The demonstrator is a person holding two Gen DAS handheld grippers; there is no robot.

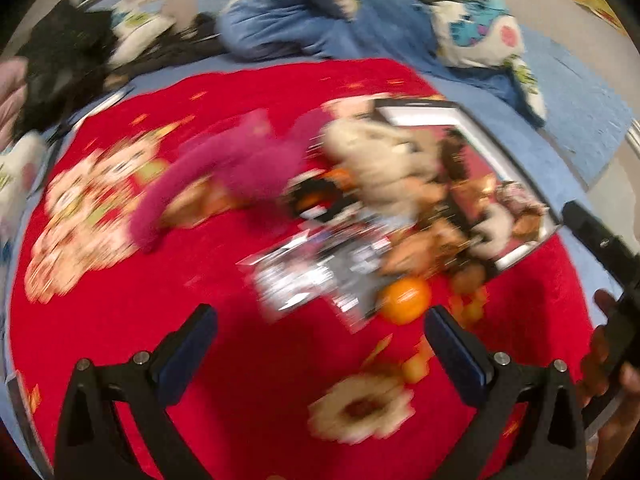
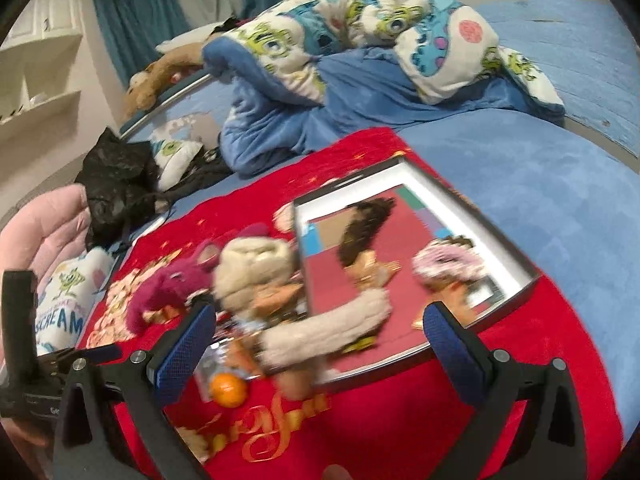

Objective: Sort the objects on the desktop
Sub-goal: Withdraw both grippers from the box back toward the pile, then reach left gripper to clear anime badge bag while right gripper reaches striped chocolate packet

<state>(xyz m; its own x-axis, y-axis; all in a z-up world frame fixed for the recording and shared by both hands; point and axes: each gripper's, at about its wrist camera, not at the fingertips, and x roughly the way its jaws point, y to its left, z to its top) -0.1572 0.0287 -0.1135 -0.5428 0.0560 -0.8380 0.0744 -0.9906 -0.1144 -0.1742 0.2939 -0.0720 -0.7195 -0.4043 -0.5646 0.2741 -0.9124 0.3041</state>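
A red cloth [image 1: 248, 360] covers the bed. On it lie a magenta plush bear [image 1: 240, 168], a cream plush toy [image 1: 372, 160], shiny snack packets [image 1: 316, 276], an orange [image 1: 406, 300] and a silver-rimmed tray [image 1: 500, 160] holding small toys. My left gripper [image 1: 320, 332] is open and empty, just short of the packets and orange. My right gripper [image 2: 320, 328] is open and empty, its fingers either side of the cream plush [image 2: 256, 276], whose arm lies over the tray [image 2: 516, 258] edge. The orange [image 2: 229, 389] and magenta bear [image 2: 168, 288] lie to its left. Both views are blurred.
A rumpled blue and white cartoon quilt [image 2: 340, 40] lies behind the cloth on the blue bedsheet [image 2: 540, 184]. A black bag [image 2: 116, 184] and a pink cushion [image 2: 52, 228] sit at the left. The other gripper's body [image 1: 608, 248] shows at the right edge of the left wrist view.
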